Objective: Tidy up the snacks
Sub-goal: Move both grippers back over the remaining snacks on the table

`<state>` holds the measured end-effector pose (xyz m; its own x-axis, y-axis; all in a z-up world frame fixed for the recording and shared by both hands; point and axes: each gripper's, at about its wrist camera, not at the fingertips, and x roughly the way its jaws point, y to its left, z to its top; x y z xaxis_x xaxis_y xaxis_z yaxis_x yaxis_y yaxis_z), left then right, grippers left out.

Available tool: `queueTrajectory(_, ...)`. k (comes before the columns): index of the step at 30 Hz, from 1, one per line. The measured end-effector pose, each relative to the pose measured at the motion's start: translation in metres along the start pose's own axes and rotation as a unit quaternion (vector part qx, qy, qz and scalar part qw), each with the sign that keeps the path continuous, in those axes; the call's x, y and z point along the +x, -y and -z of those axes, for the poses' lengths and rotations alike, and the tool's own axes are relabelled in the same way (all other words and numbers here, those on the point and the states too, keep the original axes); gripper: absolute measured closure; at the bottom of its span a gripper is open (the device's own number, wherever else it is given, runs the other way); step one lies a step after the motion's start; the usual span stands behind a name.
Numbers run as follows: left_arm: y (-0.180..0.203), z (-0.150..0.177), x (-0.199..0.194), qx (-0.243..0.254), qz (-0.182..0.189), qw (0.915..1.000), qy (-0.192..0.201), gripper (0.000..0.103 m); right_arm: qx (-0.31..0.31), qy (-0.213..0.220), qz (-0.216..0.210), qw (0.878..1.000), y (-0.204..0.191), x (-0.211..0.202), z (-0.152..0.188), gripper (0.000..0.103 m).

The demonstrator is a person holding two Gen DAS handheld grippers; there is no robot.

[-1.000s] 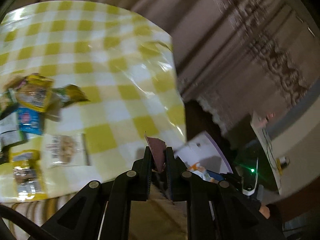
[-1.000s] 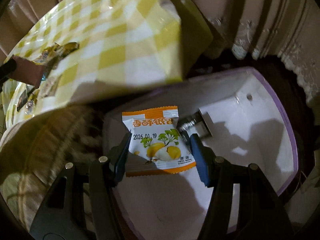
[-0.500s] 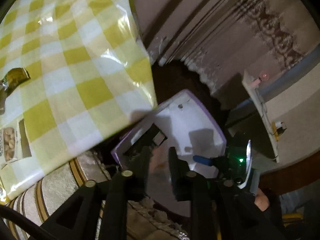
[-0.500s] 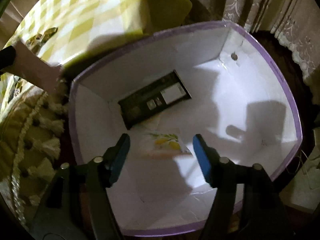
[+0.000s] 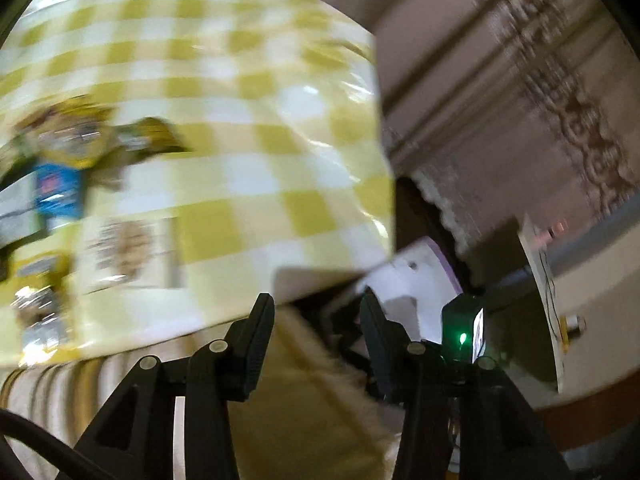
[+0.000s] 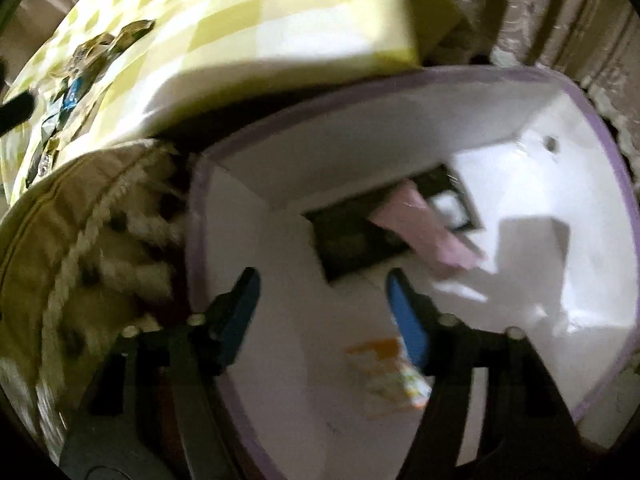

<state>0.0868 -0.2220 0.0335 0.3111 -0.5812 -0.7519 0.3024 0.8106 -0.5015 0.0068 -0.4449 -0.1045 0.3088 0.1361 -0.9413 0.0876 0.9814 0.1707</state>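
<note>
Across the upper left of both wrist views, the bench (image 5: 224,128), covered in a yellow-and-white checked cloth, is seen, with a heap of snack packets (image 5: 60,168) left on its far left part; blur hides what is printed on them. Beside and below the bench corner a white box with a purple rim (image 6: 592,120) is placed, open at the top. On the box floor a dark flat packet (image 6: 352,240) is laid, and a pink packet (image 6: 424,232) is seen tilted across it, smeared by motion. Nearer the camera an orange-and-white snack packet (image 6: 384,376) is lain flat on the box floor. A fringed cushion edge (image 6: 120,240) is seen just left of the box. The right gripper (image 6: 324,304) is held over the box with its jaws apart and nothing between them; they have just been closing. The left gripper (image 5: 316,320) is held near the bench edge, jaws parted and empty, having just been opening.
</note>
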Motion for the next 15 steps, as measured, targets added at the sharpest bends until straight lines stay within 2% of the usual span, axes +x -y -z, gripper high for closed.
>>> queueTrajectory(4, -0.037, 0.011, -0.028, -0.042, -0.028, 0.9984, 0.026, 0.057, 0.006, 0.01, -0.008, 1.0, -0.013, 0.013, -0.027, 0.052)
queueTrajectory(7, -0.059, 0.019, -0.05, -0.063, -0.046, 0.9959, 0.047, 0.057, -0.007, 0.014, -0.002, 1.0, -0.026, 0.016, -0.042, 0.065)
queueTrajectory(8, -0.067, 0.022, -0.057, -0.071, -0.051, 0.9947, 0.054, 0.057, -0.007, 0.014, -0.003, 1.0, -0.027, 0.016, -0.044, 0.066)
queueTrajectory(15, -0.105, 0.033, -0.081, -0.114, -0.072, 0.9882, 0.072, 0.057, 0.012, 0.023, -0.008, 1.0, -0.025, 0.016, -0.058, 0.067)
